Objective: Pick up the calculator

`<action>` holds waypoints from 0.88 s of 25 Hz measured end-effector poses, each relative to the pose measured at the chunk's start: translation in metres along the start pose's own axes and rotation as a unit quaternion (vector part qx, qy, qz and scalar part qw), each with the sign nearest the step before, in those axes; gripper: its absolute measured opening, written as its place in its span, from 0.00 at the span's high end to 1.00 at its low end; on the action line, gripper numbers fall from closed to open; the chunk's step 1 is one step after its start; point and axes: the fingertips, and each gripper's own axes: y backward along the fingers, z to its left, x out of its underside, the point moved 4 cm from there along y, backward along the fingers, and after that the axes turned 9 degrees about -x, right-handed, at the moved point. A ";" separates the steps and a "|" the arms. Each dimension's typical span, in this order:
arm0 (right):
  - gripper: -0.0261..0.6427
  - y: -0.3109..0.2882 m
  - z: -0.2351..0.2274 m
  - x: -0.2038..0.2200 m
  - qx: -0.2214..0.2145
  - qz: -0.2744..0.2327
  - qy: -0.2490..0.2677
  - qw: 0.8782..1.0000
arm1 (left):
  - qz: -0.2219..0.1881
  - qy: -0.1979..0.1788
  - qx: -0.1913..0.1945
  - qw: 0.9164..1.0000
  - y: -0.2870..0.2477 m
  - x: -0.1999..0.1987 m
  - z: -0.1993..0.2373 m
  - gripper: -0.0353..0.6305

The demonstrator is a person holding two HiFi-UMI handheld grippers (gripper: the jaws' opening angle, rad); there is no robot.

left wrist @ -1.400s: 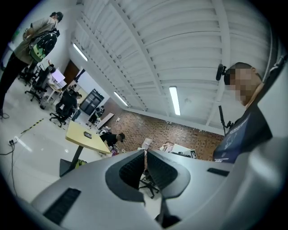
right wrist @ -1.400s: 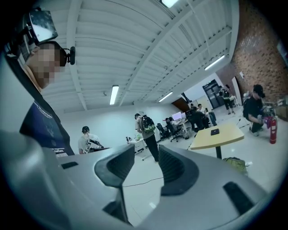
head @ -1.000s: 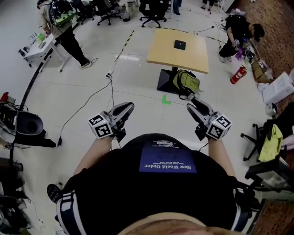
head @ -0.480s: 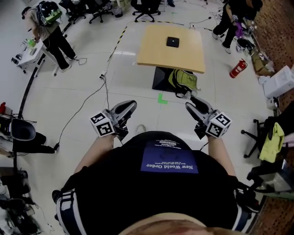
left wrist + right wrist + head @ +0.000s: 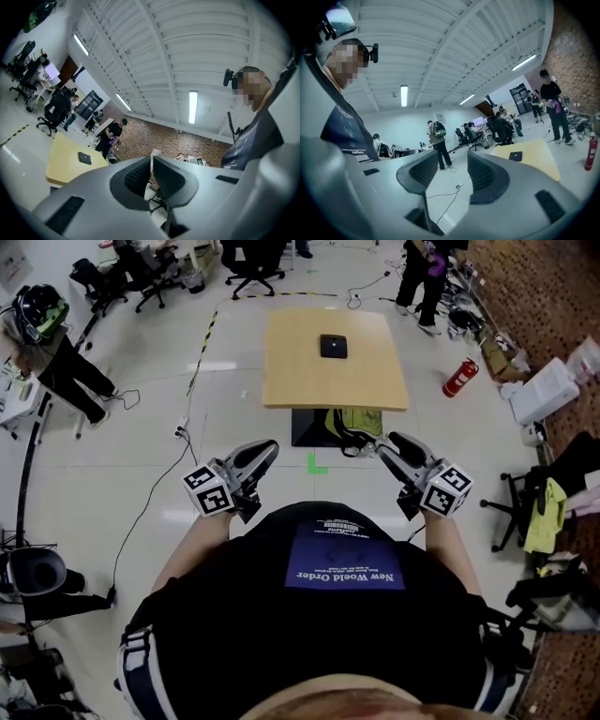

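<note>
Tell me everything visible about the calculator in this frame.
The calculator is a small, flat, dark, roughly square slab with rounded corners. It lies flat near the middle of the pale wooden table, slightly toward the far edge, and is the only thing on the top. Only the tabletop touches it. Keys and display are too small to make out. It also shows as a dark tile in both gripper views.

the calculator is showing black against the pale yellow-wood table far ahead. a fire extinguisher is glowing red at far right. the left gripper and right gripper are showing grey, with black-and-white square markers. green tape is marking the white floor.
</note>
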 end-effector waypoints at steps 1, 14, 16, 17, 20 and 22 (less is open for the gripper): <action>0.70 -0.015 -0.003 -0.004 0.005 0.000 0.000 1.000 | 0.003 -0.004 0.002 1.000 0.003 -0.012 0.013 0.94; 0.65 -0.145 -0.084 -0.013 0.007 0.038 -0.028 0.999 | 0.022 0.016 -0.015 1.000 -0.001 -0.063 0.144 0.94; 0.63 -0.159 -0.105 -0.018 -0.001 0.041 -0.031 0.999 | 0.024 0.018 -0.026 0.999 -0.012 -0.068 0.158 0.94; 0.63 -0.164 -0.118 -0.021 -0.007 0.042 -0.032 0.999 | 0.025 0.017 -0.031 0.999 -0.020 -0.071 0.164 0.94; 0.63 -0.172 -0.164 -0.023 -0.030 0.045 -0.038 0.998 | 0.022 0.008 -0.050 0.998 -0.054 -0.073 0.178 0.94; 0.63 -0.179 -0.199 -0.025 -0.047 0.047 -0.043 0.997 | 0.019 0.001 -0.066 0.998 -0.079 -0.076 0.190 0.94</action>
